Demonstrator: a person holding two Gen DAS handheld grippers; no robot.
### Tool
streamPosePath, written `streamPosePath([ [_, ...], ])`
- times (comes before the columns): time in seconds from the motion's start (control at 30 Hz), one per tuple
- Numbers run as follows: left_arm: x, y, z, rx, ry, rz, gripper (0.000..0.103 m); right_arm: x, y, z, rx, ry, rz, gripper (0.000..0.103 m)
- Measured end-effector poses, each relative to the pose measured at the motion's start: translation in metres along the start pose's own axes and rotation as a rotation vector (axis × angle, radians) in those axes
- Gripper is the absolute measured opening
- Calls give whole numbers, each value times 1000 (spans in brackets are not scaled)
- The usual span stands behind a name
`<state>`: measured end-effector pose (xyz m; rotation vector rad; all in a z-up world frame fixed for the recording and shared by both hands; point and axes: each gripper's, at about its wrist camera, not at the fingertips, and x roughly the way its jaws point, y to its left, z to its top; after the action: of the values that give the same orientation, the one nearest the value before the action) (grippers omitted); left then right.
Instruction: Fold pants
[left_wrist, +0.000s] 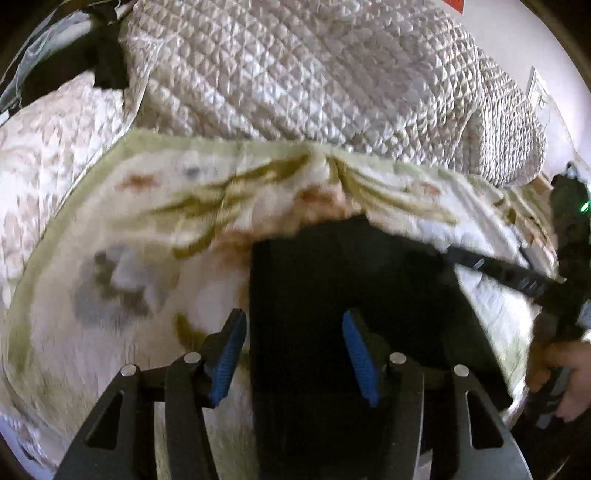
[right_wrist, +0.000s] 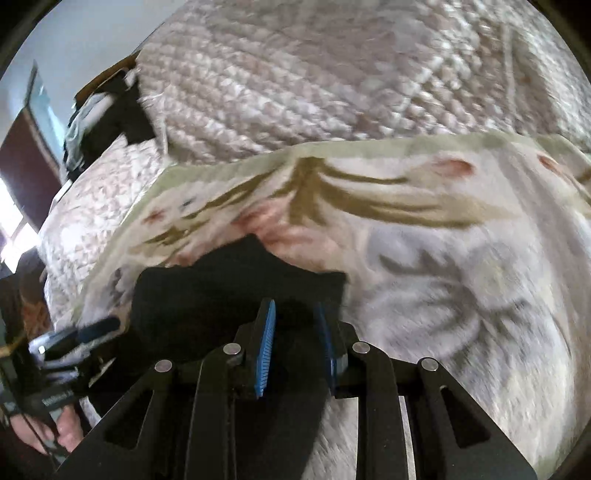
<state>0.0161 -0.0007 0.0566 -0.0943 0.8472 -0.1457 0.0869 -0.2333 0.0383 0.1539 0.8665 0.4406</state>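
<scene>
Left hand-held gripper (left_wrist: 293, 325) half-open over pants (left_wrist: 343, 280)

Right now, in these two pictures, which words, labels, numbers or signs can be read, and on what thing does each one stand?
No text can be read with certainty.
White print on the left gripper, on its black body in the right wrist view: too blurred to read.
Red patch at the top edge of the left wrist view, on the wall: cut off, nothing to read.
The pants, the flowered blanket and the quilt: no text shows.
</scene>
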Motion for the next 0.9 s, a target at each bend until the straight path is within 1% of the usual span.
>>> streamPosePath([
  [0.07,2,-6,14,9,-15,-24,58,17,0,6,-26,37,-7,24],
  [0.13,12,-14,26,36,-13,-36,58,29,-6,7,-21,57,-23,24],
  [0.2,30,-18,33,46,21,-52,57,34,-16,9,9,57,-31,14],
  [0.23,40,-17,34,44,41,-40,56,32,-21,9,32,49,-32,11],
  [0.3,54,-15,30,45,79,-8,57,29,-26,10,47,36,-44,11],
  [0.33,55,-14,28,37,82,-10,57,26,-27,10,45,32,-57,11],
  [0.47,54,-7,26,7,76,-28,57,16,-30,6,81,21,-27,11],
  [0.57,49,-5,25,-7,62,-19,57,4,-24,0,84,9,-1,13],
  [0.73,28,-14,19,20,18,17,57,-21,-6,-21,31,-5,18,13],
  [0.9,5,-23,7,33,-13,24,57,-36,9,-39,-16,-13,37,13],
])
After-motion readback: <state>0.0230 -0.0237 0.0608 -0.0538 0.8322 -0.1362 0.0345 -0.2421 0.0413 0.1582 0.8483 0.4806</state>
